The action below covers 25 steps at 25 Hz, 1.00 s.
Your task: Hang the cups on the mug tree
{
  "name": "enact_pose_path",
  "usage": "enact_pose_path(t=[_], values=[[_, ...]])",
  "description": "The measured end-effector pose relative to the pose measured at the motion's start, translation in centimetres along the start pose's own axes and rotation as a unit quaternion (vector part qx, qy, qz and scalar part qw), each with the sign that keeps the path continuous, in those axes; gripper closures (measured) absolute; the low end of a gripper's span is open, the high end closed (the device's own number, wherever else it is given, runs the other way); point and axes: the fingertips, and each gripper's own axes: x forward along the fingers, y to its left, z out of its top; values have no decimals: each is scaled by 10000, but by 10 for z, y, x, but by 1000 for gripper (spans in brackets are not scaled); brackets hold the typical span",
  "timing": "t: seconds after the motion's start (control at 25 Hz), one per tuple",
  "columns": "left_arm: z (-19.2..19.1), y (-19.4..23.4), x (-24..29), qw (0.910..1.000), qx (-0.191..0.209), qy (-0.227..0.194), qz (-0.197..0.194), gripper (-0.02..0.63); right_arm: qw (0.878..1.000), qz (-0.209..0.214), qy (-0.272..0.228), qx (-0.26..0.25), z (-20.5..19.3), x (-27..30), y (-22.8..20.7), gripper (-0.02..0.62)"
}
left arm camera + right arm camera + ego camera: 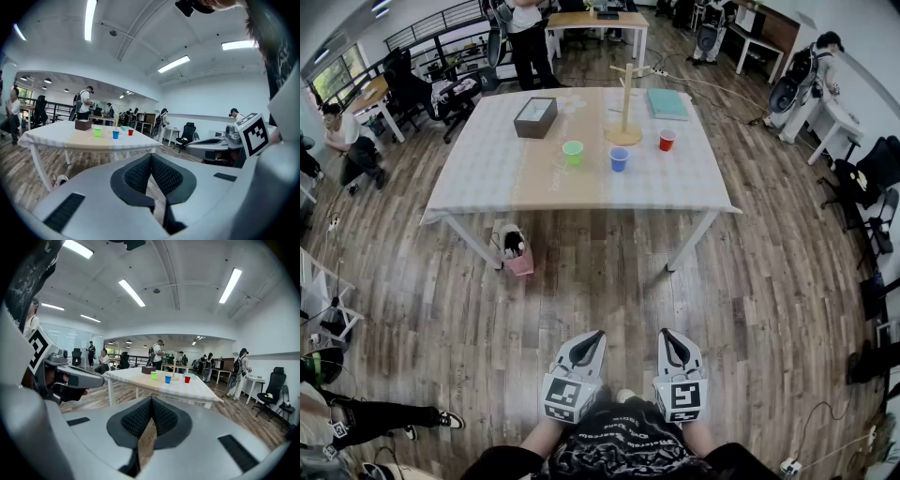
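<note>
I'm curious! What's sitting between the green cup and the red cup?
The blue cup, with the mug tree just behind it, in the head view.

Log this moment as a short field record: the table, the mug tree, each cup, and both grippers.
table: ahead of the person, across open wood floor
mug tree: upright on the table, no cup hanging
green cup: upright, left of the tree base
blue cup: upright, in front of the tree base
red cup: upright, right of the tree base
other items: brown box, teal folder
left gripper: shut, empty, well short of the table
right gripper: shut, empty, well short of the table
task state: not begun
</note>
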Motion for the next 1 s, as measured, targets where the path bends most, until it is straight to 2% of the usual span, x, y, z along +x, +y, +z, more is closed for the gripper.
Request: enact_pose_path(t=[0.52,1.0], values=[[4,1,1,10000,85,-12,-20,586,9999,-110,-66,53,7,-4,-4,588],[-6,21,-4,9992,116,104,-376,586,9972,-598,-243,390,3,4,-1,586]])
